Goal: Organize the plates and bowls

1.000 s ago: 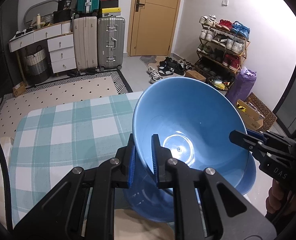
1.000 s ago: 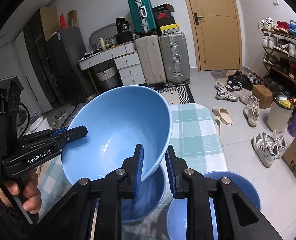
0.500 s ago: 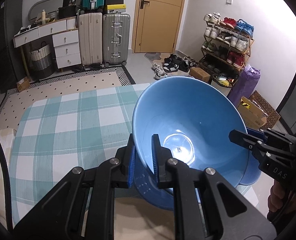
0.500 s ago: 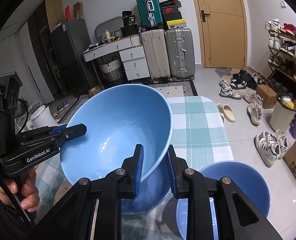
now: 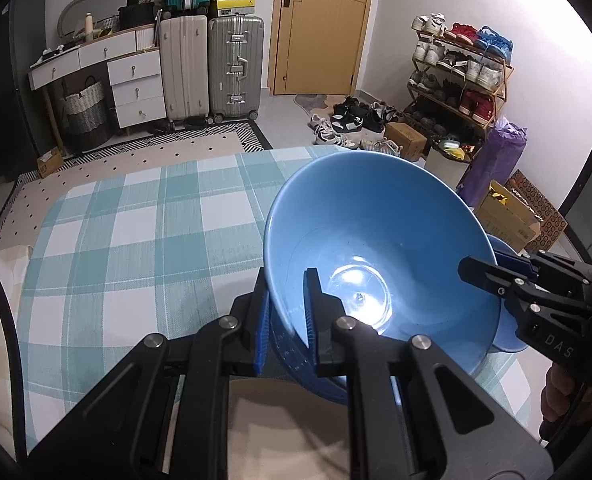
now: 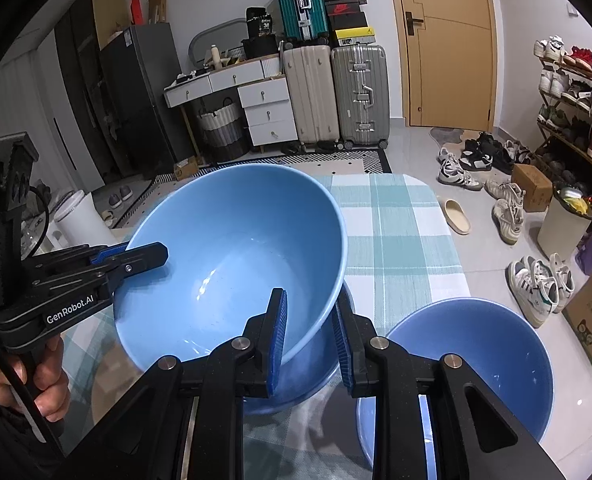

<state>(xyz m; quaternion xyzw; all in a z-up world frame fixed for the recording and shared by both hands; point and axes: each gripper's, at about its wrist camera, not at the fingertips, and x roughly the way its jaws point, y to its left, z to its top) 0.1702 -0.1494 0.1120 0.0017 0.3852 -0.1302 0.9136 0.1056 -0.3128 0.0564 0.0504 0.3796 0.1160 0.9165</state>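
Observation:
A large blue bowl (image 5: 375, 248) (image 6: 232, 252) is held tilted above the checked tablecloth (image 5: 144, 232), over a second blue bowl (image 6: 311, 364) beneath it. My left gripper (image 5: 286, 312) is shut on the bowl's near rim; it also shows in the right wrist view (image 6: 144, 256). My right gripper (image 6: 309, 340) has its jaws spread around the opposite rim, with a gap on the outer side; it also shows in the left wrist view (image 5: 491, 268). A third blue bowl (image 6: 471, 364) stands at the right on the table.
The table's right edge (image 6: 447, 232) drops to a tiled floor with shoes (image 6: 535, 284). Suitcases (image 5: 216, 68), drawers (image 5: 136, 84) and a shoe rack (image 5: 459, 76) stand far behind. A white bin (image 6: 80, 220) stands left of the table.
The held bowl has come lower and closer to the bowl beneath it. My right gripper's jaws have spread wider around the rim. The left gripper's hold has stayed the same.

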